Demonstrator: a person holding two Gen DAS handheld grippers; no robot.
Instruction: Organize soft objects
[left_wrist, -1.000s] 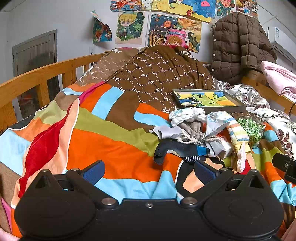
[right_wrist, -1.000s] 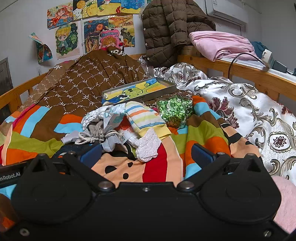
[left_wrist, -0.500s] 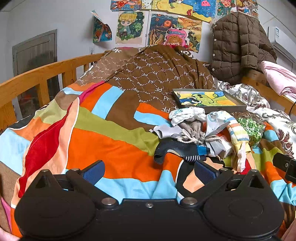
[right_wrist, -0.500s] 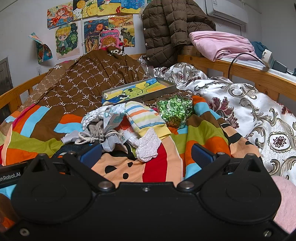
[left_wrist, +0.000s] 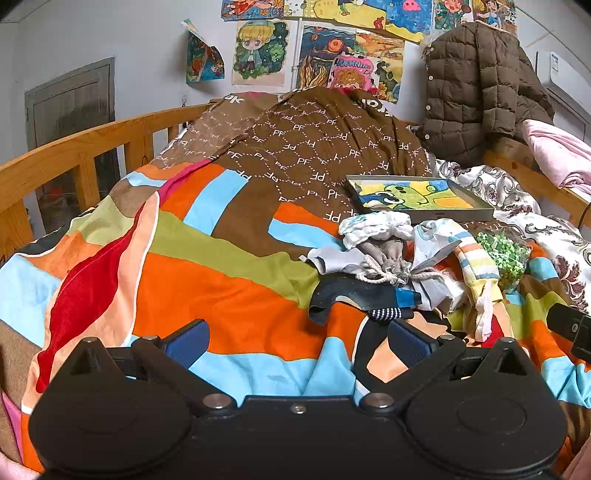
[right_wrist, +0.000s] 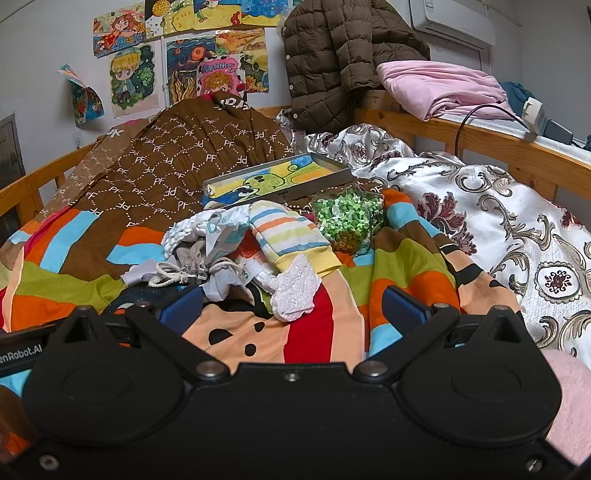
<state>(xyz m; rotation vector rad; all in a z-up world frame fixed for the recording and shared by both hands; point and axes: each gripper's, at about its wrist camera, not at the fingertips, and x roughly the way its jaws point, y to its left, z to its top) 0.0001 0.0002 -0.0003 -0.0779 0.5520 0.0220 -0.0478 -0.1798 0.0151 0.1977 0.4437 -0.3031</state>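
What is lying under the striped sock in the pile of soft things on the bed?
The striped sock lies over a white printed cloth and an orange-red patch. A white fuzzy piece sticks out below its yellow cuff. Anything deeper is covered.

One striped sock (right_wrist: 291, 236), one grey drawstring pouch (right_wrist: 192, 264), one framed picture (right_wrist: 275, 179), one brown puffer jacket (right_wrist: 332, 62), two hand-held grippers.

we're in a bedroom at home; a wooden bed rail (left_wrist: 85, 147), a striped quilt (left_wrist: 229, 280), cartoon drawings (left_wrist: 258, 51) taped on the wall
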